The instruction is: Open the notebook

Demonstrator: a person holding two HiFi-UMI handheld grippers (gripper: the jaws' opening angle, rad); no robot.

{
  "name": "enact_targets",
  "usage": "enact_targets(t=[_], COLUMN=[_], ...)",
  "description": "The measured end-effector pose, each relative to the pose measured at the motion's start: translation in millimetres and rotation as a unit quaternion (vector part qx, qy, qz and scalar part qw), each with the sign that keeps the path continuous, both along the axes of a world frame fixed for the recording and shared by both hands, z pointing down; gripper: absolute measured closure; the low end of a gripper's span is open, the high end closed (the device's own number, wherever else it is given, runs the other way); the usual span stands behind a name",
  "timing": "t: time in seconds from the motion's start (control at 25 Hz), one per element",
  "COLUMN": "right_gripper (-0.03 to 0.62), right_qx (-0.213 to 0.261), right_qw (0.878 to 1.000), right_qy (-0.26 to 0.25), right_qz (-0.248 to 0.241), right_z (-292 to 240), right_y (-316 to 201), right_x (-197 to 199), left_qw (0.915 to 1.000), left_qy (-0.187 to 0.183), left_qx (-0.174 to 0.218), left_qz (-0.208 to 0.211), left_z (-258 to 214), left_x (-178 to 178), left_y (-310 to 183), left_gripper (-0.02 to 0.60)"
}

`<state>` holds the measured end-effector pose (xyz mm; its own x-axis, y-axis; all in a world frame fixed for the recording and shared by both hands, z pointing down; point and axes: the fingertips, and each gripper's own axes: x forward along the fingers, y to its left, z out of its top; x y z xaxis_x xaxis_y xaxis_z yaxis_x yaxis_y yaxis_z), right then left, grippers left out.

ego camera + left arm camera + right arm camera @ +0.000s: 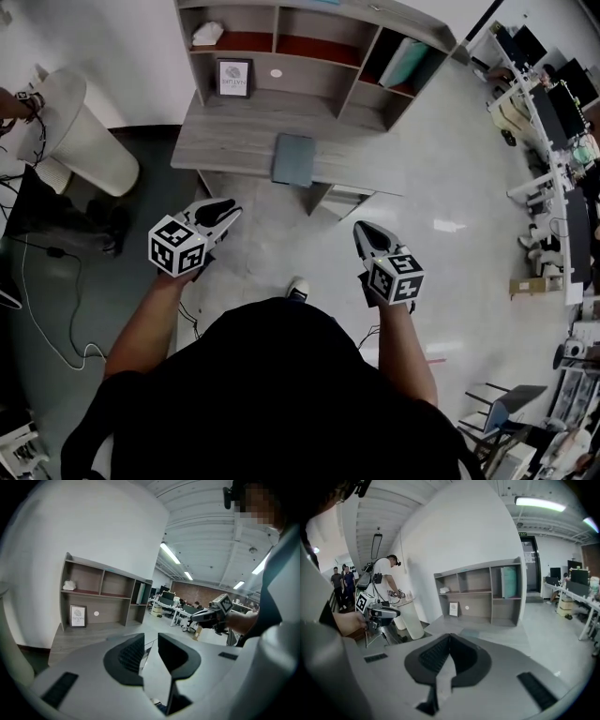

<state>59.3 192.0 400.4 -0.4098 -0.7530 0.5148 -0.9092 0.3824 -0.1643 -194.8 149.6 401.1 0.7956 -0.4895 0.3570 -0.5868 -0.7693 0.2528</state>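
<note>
The notebook (293,159), a closed grey-blue book, lies flat near the front edge of the grey wooden desk (234,141). In the right gripper view the notebook (469,632) shows just past the jaws. Both grippers hang in the air short of the desk and touch nothing. My left gripper (228,214) points at the desk's front left, and its jaws stand apart with nothing between them (151,641). My right gripper (364,234) is off the desk's right corner, and its jaw tips meet (449,638) with nothing held.
A shelf unit (319,37) stands on the back of the desk with a framed picture (233,77) in it. A white cylindrical bin (80,141) and loose cables (42,309) are to the left. Office desks (553,141) line the right side. Several people (386,583) stand at the far left.
</note>
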Motion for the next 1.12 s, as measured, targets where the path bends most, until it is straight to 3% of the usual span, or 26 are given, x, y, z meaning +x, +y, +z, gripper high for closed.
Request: enact_targets(t=[0.52, 0.84, 1.12], right_gripper=[0.591, 0.591, 0.591], right_qx=[-0.018, -0.034, -0.050], right_qw=[0.998, 0.995, 0.994], right_qy=[-0.019, -0.024, -0.026], right_qz=[-0.060, -0.095, -0.097], right_z=[24.2, 37.6, 50.2], right_y=[-87.8, -114.6, -125.9], right_x=[55.9, 71.6, 75.8], left_qw=[0.9985, 0.9970, 0.9973], left_qy=[-0.024, -0.040, -0.041], left_qx=[-0.016, -0.020, -0.024], left_qz=[-0.048, -0.063, -0.056], left_z=[11.0, 14.3, 16.1], left_x=[63.2, 94.5, 109.3], left_y=[-62.1, -81.5, -96.7], left_gripper=[0.486, 0.486, 0.486])
